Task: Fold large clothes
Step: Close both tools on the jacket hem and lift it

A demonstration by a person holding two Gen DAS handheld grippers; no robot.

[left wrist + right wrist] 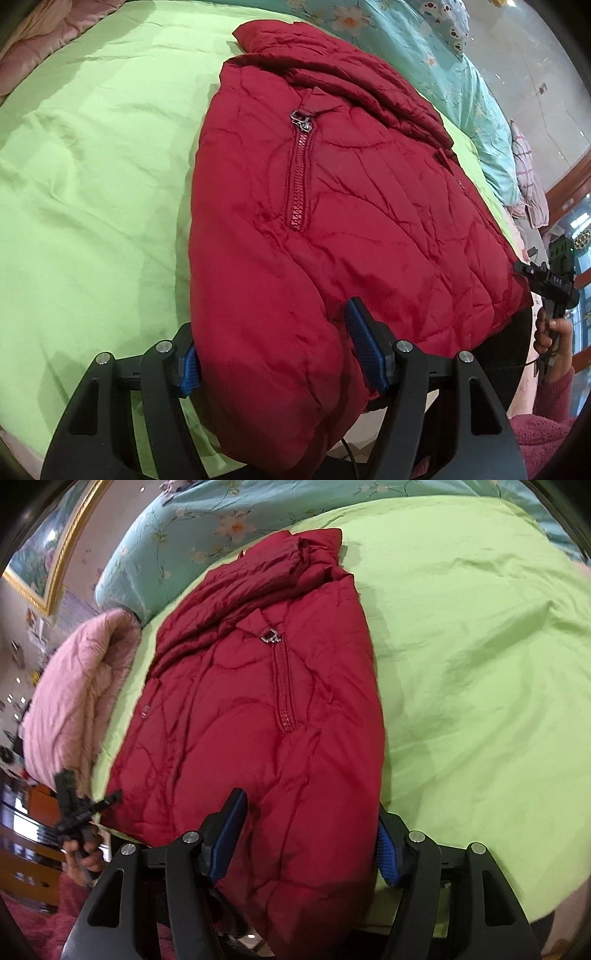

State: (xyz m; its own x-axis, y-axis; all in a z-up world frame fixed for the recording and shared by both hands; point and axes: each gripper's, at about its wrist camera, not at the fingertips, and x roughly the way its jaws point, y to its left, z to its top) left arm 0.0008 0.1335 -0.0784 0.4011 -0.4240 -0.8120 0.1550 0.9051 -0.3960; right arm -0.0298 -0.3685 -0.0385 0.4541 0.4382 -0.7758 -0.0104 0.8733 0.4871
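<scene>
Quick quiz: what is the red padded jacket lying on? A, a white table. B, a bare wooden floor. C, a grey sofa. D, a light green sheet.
D: the red jacket is spread flat on the light green sheet covering the bed.

Red jacket hem cut off below, behind gripper frames.

Both tools, left and right, angled downward, jaws apart.

Green sheet covers bed; gold-framed picture on wall.
</scene>
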